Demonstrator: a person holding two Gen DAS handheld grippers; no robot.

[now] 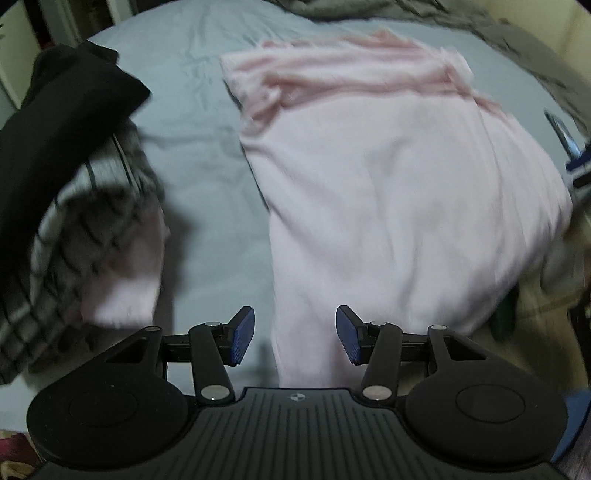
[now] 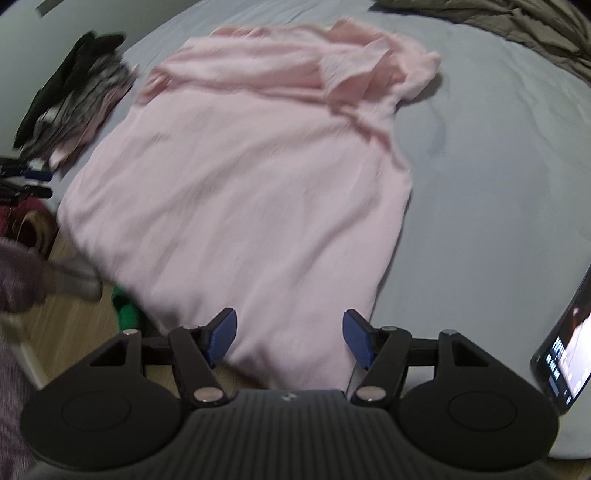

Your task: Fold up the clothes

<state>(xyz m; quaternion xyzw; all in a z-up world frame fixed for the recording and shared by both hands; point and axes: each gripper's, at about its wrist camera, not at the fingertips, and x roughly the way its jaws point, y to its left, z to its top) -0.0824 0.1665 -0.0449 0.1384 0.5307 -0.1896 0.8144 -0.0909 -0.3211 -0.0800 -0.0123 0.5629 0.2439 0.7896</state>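
My left claw (image 1: 294, 334) hangs over the near edge of a big soft pink shirt (image 1: 399, 192). Its blue pads are apart and nothing is pinched between them. The pink cloth lies below the gap, but I cannot tell if a pad touches it.

My right claw (image 2: 290, 338) hangs over the near edge of the same shirt (image 2: 251, 177). Its blue pads are apart too, and they hold nothing.

The shirt lies spread out on a bed with a smooth pale blue sheet (image 1: 192, 110). Its far end is bunched up in soft folds. Its near end reaches the edge of the bed, over a wooden floor (image 2: 70, 317).

To the left of the shirt sits a pile of folded clothes (image 1: 77, 206). A black cloth is on top, a grey checked one is under it, and a bit of pink shows at the bottom. The pile does not touch the shirt.

A crumpled brownish-grey blanket (image 2: 517, 26) lies at the far side of the bed. A dark flat phone with a lit screen (image 2: 565, 350) stands tilted at my right, well apart from the shirt.
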